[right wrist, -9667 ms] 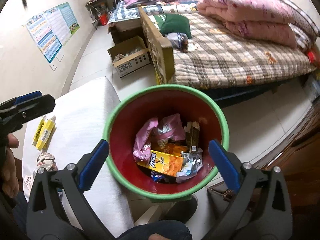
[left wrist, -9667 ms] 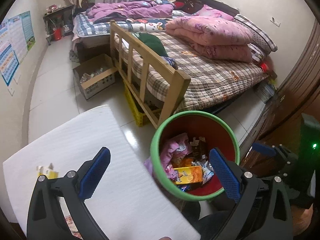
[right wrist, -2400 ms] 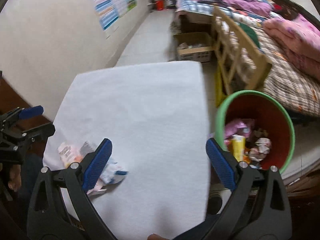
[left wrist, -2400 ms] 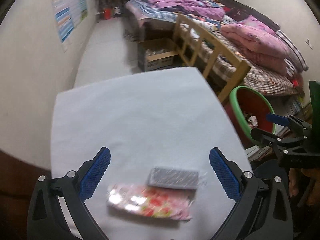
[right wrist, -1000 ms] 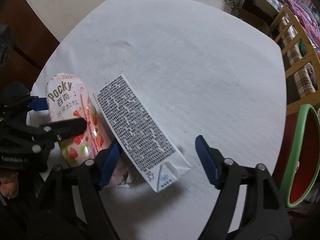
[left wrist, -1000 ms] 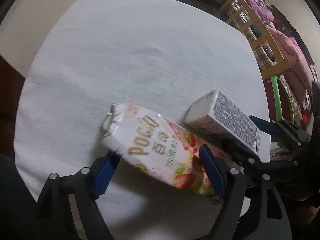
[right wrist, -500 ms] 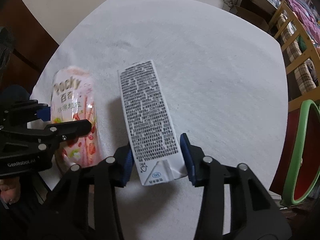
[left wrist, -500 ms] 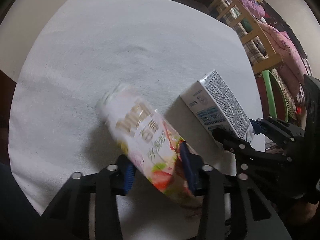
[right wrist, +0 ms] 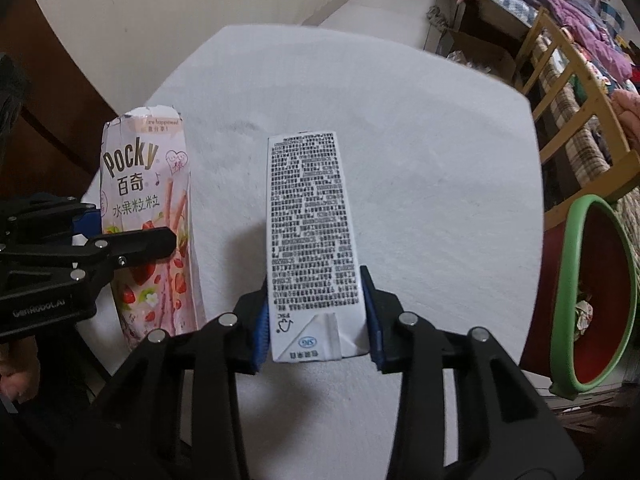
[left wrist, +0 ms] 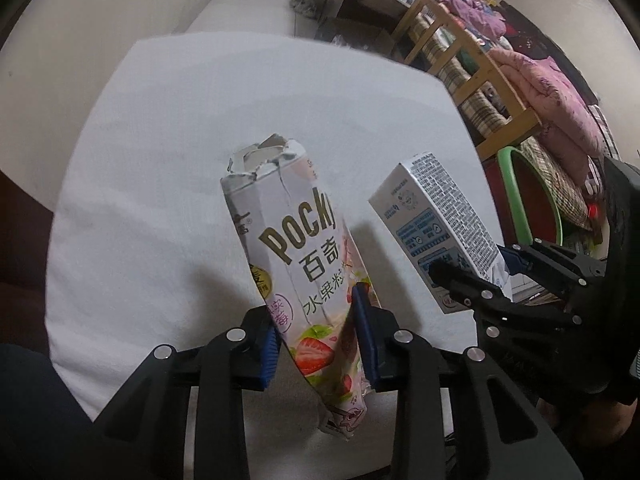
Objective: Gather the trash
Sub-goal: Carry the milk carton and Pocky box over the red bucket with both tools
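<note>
Both pieces of trash, lying flat on the table a second ago, are now lifting clear of it. A torn-open Pocky box [left wrist: 304, 256], glossy pink card printed with strawberries, is hanging tilted in the left gripper [left wrist: 318, 336], whose blue pads have just been closing and are pressing its lower sides. Just beside it, a rectangular white milk carton [right wrist: 314, 248], covered in dense black print with a folded corner flap, is sitting clamped in the right gripper [right wrist: 316, 320], whose jaws have likewise just been closing on it. Beneath them, a white, slightly fuzzy table cover [right wrist: 420, 160] is spreading out. At the table's right edge, a red bin with a green rim [right wrist: 568, 264] is holding crumpled wrappers. Beyond it, a wooden bed frame [left wrist: 476, 60] is carrying pink and purple quilts.
</note>
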`<action>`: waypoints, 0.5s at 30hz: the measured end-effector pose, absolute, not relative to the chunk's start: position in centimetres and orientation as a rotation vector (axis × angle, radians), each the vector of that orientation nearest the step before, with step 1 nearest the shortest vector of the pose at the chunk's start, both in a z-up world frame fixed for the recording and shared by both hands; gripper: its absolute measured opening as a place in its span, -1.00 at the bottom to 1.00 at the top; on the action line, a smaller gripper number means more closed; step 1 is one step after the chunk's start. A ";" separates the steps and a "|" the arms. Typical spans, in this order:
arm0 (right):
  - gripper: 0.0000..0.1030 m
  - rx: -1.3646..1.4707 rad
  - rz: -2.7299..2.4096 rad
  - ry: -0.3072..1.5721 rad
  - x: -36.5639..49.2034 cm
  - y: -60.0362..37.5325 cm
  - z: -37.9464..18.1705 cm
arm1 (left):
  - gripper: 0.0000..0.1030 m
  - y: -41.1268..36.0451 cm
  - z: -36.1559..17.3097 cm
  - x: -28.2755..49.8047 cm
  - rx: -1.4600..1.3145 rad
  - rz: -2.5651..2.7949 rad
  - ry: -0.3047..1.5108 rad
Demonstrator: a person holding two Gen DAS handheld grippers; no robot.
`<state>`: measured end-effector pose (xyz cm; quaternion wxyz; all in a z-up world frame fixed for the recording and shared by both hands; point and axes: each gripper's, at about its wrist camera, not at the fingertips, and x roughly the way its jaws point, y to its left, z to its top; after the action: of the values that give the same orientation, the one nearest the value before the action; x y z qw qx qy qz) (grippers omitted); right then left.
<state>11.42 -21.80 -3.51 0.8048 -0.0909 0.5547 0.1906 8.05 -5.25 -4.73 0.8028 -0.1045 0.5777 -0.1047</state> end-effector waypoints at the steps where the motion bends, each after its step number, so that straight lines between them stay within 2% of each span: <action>1: -0.27 -0.189 0.402 1.177 11.4 -21.9 -3.2 | -0.42 -5.3 -4.2 8.0 -0.215 -0.226 1.223; 15: -0.27 -0.038 0.284 0.986 9.5 -26.1 3.8 | -0.42 -8.1 4.4 8.5 -0.020 -0.231 0.983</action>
<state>9.52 -26.06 3.79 0.8711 -0.0183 0.4717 0.1359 8.49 -8.08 4.41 0.8753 -0.0096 0.4707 -0.1106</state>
